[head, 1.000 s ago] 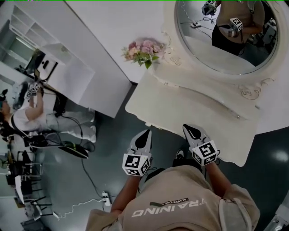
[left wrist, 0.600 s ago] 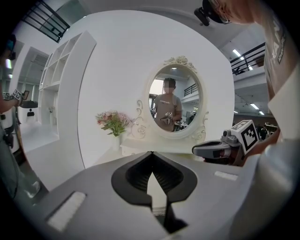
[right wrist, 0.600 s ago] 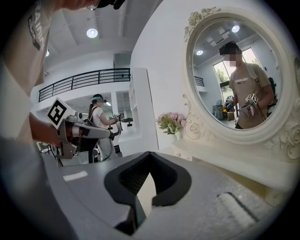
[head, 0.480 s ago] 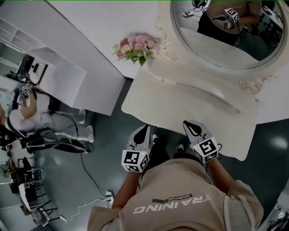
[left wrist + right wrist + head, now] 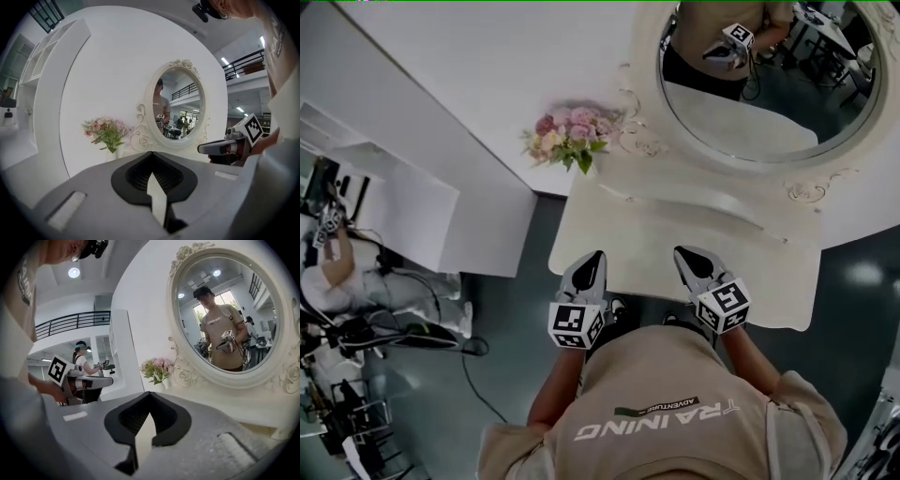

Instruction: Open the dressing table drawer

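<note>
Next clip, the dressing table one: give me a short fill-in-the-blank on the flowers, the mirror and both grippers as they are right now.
1. In the head view, the flowers on the dressing table stand to the ___ of the mirror.
2. The left gripper has its jaws ___.
3. The right gripper holds ___.
4. The mirror reflects a ___ holding a gripper.

Missing words: left; shut; nothing; person
</note>
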The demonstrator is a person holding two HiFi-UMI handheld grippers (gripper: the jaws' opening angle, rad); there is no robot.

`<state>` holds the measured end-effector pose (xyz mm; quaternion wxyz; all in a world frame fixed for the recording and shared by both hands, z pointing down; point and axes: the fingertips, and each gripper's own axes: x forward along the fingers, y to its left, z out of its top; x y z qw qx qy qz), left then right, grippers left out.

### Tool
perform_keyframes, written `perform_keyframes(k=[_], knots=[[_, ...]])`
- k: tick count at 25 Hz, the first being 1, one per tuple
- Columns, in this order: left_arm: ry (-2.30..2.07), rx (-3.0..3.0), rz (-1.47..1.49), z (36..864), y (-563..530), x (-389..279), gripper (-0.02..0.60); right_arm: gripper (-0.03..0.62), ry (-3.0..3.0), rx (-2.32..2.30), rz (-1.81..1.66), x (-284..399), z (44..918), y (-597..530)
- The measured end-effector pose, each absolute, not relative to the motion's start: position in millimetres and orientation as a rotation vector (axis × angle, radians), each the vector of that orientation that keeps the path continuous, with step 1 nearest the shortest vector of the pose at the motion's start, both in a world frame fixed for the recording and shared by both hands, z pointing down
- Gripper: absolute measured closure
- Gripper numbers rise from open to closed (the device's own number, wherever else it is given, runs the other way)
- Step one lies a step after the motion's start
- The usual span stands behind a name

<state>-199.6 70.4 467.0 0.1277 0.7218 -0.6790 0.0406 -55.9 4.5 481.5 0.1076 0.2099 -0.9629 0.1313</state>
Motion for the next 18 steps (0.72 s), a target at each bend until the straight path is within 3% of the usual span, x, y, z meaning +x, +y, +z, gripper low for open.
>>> perform_keyframes(k=[9,18], knots=[[-1.826,2.197,0.160,480.8,39.0,-251.3,0.563,0.592,-2.788,0.898,0.387,-84.6,468.8,-19.5],[-1.643,2.284,0.213,502.3,11.1,-245.5,0.563,0.592,-2.661,1.070,0.401,-72.7,478.6,-13.3]])
